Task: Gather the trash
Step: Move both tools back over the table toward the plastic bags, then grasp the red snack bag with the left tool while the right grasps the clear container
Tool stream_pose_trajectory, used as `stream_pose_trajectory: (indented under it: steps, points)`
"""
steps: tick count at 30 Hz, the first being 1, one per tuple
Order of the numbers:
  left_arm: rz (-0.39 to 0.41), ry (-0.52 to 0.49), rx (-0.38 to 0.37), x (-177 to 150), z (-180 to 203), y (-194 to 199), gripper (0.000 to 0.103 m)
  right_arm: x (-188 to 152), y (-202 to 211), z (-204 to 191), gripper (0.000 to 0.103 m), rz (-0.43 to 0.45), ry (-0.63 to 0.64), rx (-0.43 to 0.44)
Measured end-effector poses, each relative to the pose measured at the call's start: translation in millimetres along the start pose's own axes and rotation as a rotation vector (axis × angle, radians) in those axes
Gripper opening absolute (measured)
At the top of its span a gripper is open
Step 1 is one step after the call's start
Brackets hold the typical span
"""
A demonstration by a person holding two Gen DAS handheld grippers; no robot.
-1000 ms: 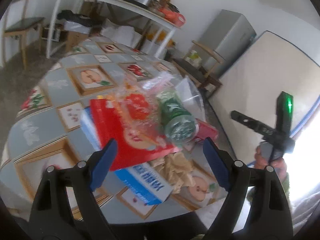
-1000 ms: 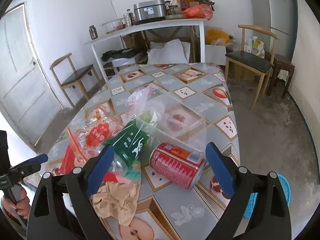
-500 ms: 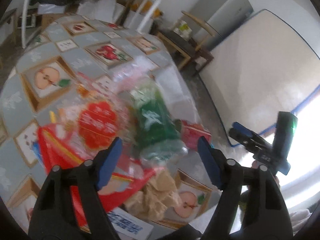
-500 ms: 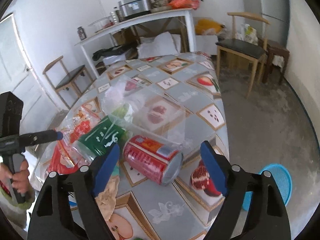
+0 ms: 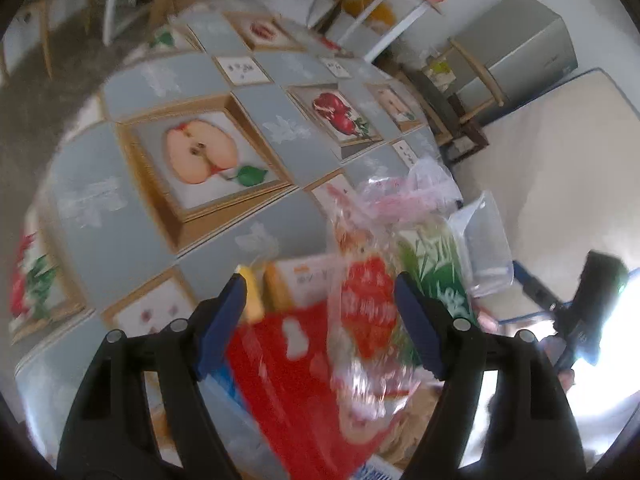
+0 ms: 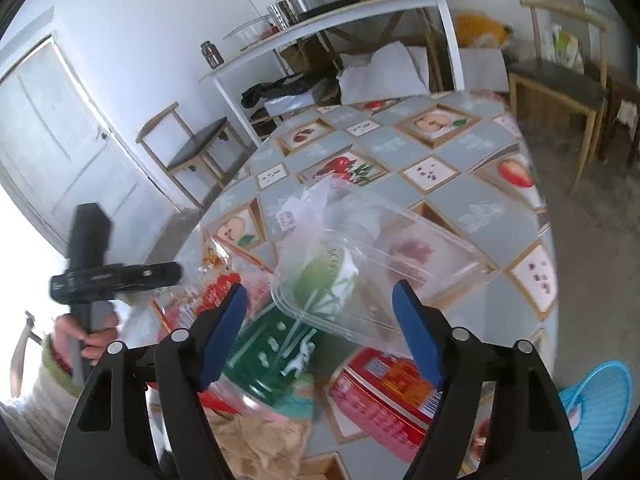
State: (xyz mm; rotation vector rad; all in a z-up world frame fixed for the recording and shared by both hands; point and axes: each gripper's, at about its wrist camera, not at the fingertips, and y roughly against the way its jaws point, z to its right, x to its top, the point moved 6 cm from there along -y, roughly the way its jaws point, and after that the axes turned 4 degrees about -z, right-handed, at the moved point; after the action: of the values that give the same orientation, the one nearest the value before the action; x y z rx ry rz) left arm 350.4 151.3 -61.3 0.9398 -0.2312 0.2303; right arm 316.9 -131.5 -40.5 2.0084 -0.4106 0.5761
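Collection not yet begun — the left gripper and right gripper, jaws wide and just narrowing, grip nothing, while red snack bag, green bag, clear container and red can lie between and below their fingertips — the blue basket lower right.

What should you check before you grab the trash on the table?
1. Left gripper open: ok, jaws just closing, nothing pinched.
2. Right gripper open: ok, jaws just closing, nothing pinched.
3. Wrapper between left jaws: ok.
4. Clear tray between right jaws: ok.
5. Can lying on its side: ok, could roll.
6. Basket on the floor: ok.
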Motion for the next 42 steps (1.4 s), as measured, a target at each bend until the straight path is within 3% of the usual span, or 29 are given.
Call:
stream_pose_trajectory:
  steps: [3,6,15,20,24,29,32,42]
  points:
    - [-0.050,0.027,-0.049,14.3,-2.7,-16.6,0.070,2.5,-3.0,-1.9,0.070,-0.003,-0.019,0.019]
    - [-0.091,0.029,-0.071,18.7,2.0,-29.5,0.062,2.8,-3.0,-3.4,0.069,-0.006,-0.016,0.023]
    - [-0.114,-0.059,0.026,14.8,15.5,-39.5,0.026,4.9,-16.6,-9.7,0.063,-0.037,0.034,-0.021]
    - [-0.074,-0.089,0.017,14.3,22.7,-28.3,0.008,10.0,-27.6,-19.0,0.053,-0.054,0.053,-0.018]
    - [-0.035,-0.117,0.006,13.2,31.7,-16.3,0.005,12.1,-37.9,-25.4,0.041,-0.081,0.065,-0.027]
    - [0.026,-0.133,-0.008,12.7,39.8,2.8,0.003,13.9,-39.7,-27.1,0.012,-0.082,0.051,-0.040]
    - [0.069,-0.153,-0.010,11.5,46.5,17.9,0.003,17.3,-31.7,-24.2,0.008,-0.057,0.034,-0.039]
    - [0.268,-0.244,-0.010,8.7,88.6,85.5,0.003,37.1,35.0,-11.3,0.007,0.107,-0.019,0.001]
